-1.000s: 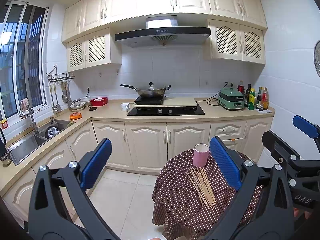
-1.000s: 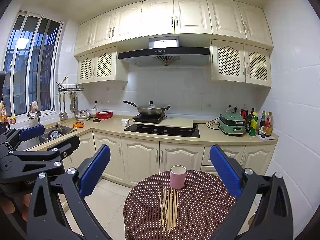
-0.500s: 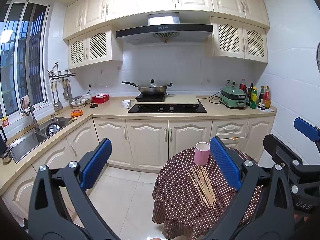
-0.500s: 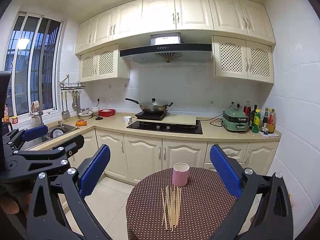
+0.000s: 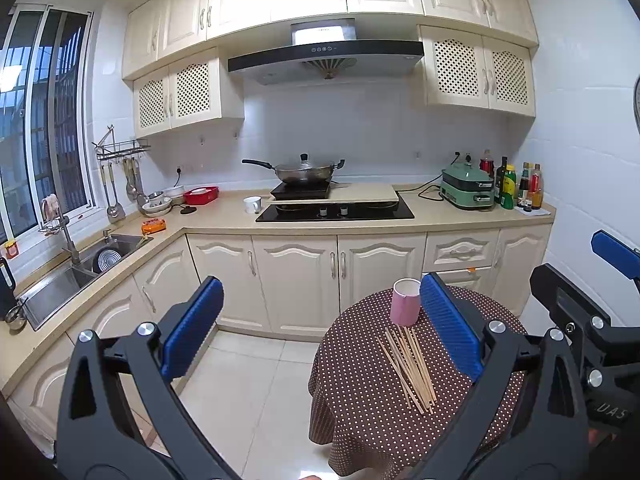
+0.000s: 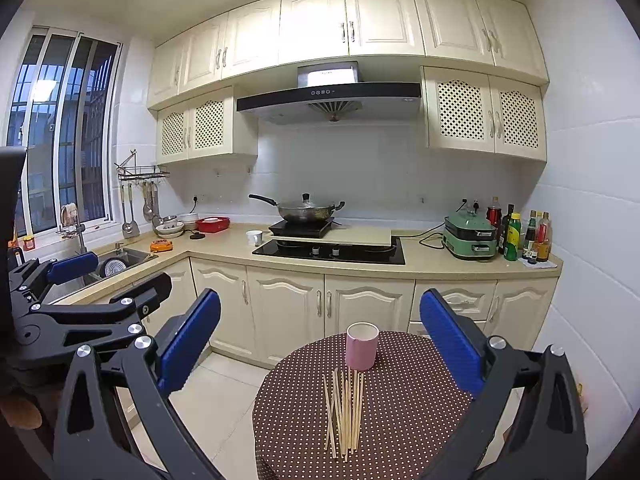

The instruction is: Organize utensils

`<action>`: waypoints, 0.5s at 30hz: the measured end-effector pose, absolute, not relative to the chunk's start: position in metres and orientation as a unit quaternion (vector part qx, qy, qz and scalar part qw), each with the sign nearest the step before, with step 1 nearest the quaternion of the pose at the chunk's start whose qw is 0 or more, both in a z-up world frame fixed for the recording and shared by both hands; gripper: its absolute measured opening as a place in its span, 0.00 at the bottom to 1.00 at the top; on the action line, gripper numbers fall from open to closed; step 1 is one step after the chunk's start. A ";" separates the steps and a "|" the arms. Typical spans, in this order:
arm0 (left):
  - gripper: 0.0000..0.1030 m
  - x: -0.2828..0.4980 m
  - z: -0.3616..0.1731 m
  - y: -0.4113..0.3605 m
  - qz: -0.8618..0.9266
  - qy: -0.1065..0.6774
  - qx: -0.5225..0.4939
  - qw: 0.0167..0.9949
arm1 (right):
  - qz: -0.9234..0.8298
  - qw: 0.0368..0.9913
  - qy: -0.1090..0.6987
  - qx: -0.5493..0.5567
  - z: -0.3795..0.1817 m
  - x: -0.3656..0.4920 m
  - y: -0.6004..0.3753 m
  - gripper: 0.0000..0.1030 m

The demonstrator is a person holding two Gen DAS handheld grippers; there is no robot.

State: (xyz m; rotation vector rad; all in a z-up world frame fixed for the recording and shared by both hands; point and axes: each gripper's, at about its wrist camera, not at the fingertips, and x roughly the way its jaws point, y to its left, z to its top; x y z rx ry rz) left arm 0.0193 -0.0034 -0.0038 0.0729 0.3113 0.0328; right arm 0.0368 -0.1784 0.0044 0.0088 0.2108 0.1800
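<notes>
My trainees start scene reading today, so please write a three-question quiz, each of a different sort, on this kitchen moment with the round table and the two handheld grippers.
1. True or false: the chopsticks already stand inside the pink cup.
2. Multiple choice: what covers the round table? A) a plain white cloth B) a brown cloth with white dots C) nothing
3. Short answer: is the left gripper or the right gripper holding anything?

Key
1. False: they lie loose on the cloth, nearer the camera than the cup.
2. B
3. Neither; both are open and empty, above the table's near side.
</notes>
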 end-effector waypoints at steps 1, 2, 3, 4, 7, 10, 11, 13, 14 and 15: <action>0.94 0.020 -0.003 -0.004 0.016 0.155 0.036 0.987 | 0.091 0.990 0.105 0.006 0.004 0.037 -0.179 0.93; 0.94 0.020 -0.003 -0.005 0.016 0.155 0.036 0.987 | 0.091 0.990 0.106 0.006 0.004 0.038 -0.179 0.93; 0.94 0.020 -0.003 -0.005 0.018 0.156 0.037 0.987 | 0.091 0.990 0.106 0.006 0.004 0.038 -0.179 0.93; 0.94 0.020 -0.004 -0.005 0.018 0.156 0.037 0.987 | 0.091 0.990 0.108 0.005 0.004 0.039 -0.180 0.93; 0.94 0.022 -0.003 -0.004 0.019 0.159 0.036 0.987 | 0.092 0.990 0.108 0.005 0.004 0.041 -0.181 0.93; 0.94 0.022 -0.003 -0.004 0.019 0.160 0.038 0.986 | 0.093 0.990 0.109 0.006 0.004 0.042 -0.181 0.93; 0.94 0.023 -0.003 -0.005 0.020 0.160 0.039 0.986 | 0.093 0.990 0.109 0.006 0.004 0.042 -0.181 0.93; 0.94 0.025 -0.003 -0.005 0.020 0.162 0.039 0.986 | 0.093 0.990 0.110 0.006 0.004 0.043 -0.182 0.93; 0.94 0.026 -0.003 -0.005 0.020 0.163 0.039 0.986 | 0.093 0.989 0.111 0.007 0.003 0.043 -0.182 0.93; 0.94 0.028 -0.002 -0.005 0.020 0.163 0.039 0.986 | 0.093 0.989 0.111 0.007 0.004 0.044 -0.182 0.93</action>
